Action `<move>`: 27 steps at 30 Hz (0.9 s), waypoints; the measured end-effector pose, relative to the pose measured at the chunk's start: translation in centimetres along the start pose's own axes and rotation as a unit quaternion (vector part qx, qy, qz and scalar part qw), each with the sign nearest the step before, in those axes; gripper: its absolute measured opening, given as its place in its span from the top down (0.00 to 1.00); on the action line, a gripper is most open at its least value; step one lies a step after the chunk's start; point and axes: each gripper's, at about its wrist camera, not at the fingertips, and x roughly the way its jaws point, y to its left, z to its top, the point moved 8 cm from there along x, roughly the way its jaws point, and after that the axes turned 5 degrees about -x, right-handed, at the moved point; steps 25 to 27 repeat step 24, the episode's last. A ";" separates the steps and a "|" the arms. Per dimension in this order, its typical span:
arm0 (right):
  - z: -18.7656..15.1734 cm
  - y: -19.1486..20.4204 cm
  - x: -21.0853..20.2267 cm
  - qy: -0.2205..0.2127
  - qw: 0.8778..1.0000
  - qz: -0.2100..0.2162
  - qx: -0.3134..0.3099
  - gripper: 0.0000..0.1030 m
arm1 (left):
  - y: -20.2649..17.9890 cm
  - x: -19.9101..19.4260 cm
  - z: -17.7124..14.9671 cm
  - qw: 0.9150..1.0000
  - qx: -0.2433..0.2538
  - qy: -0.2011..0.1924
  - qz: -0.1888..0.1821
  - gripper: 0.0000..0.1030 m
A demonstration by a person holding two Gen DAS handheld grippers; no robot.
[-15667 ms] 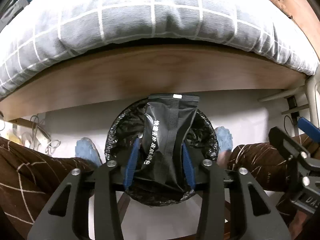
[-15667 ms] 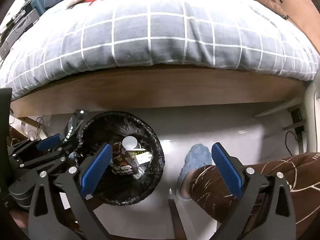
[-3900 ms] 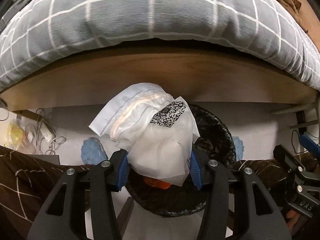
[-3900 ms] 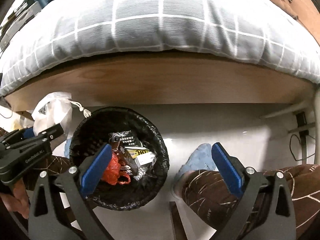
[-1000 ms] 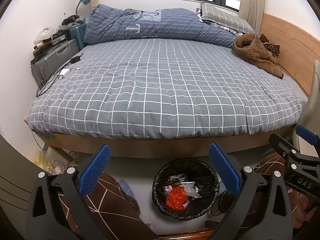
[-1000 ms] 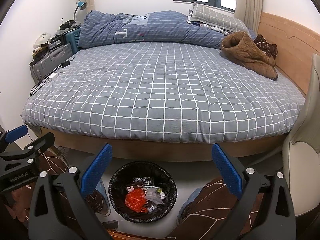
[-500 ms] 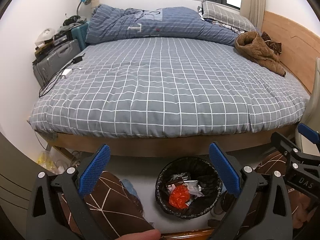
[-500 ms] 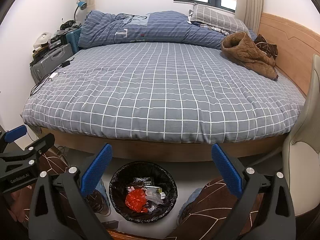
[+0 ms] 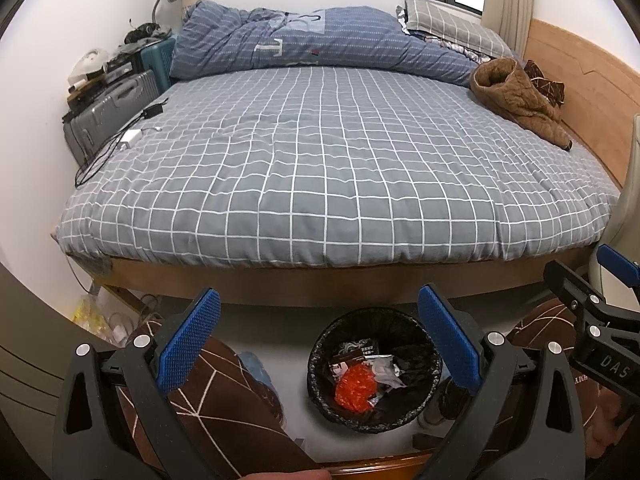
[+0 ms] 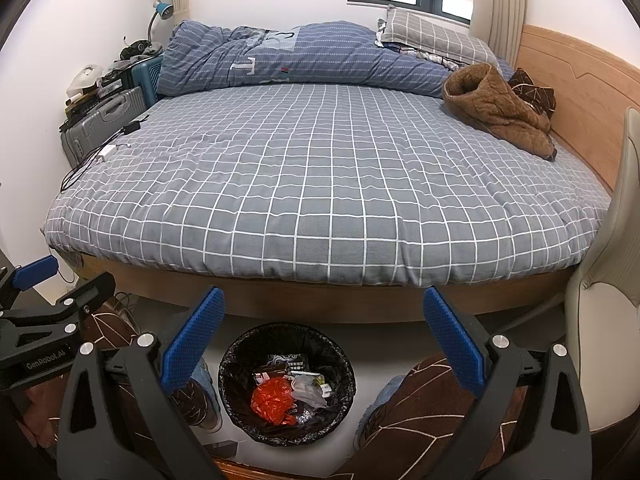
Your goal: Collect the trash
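Both tongs, the left gripper [image 9: 318, 342] and the right gripper [image 10: 324, 340], are spread wide apart and hold nothing, raised above the bin [image 10: 287, 384] on the floor at the foot of the bed [image 10: 320, 184]. Judged step: scan for leftover trash, sweeping both cameras slowly across the bedspread before reaching. Red bag [image 10: 272, 398] and wrappers lie crumpled in the upright bin; no clear long axis.

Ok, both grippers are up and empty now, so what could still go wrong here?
The charger cables trail over the bed's left edge; a gripper reaching there might snag them. The brown jacket could be mistaken for trash. The trash bin stands between the person's feet, so a step might tip it.
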 end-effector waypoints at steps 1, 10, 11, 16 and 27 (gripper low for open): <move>0.0 0.0 0.0 0.000 1.000 -0.001 0.000 0.07 | -0.1 0.0 0.0 1.000 0.003 0.000 0.002 0.06; -0.1 0.2 0.0 0.000 1.000 -0.001 0.000 0.07 | -0.2 0.1 -0.2 1.000 0.007 0.003 0.002 0.06; -0.1 0.2 0.0 0.000 1.000 -0.002 0.000 0.07 | -0.2 0.0 -0.2 1.000 0.006 0.003 0.001 0.06; -0.1 0.2 0.1 -0.002 1.000 -0.001 0.002 0.07 | -0.2 -0.1 -0.2 1.000 0.005 0.004 -0.006 0.06; 0.0 0.1 0.1 -0.002 1.000 -0.001 0.002 0.07 | -0.5 -0.1 -0.3 1.000 0.005 0.006 -0.015 0.06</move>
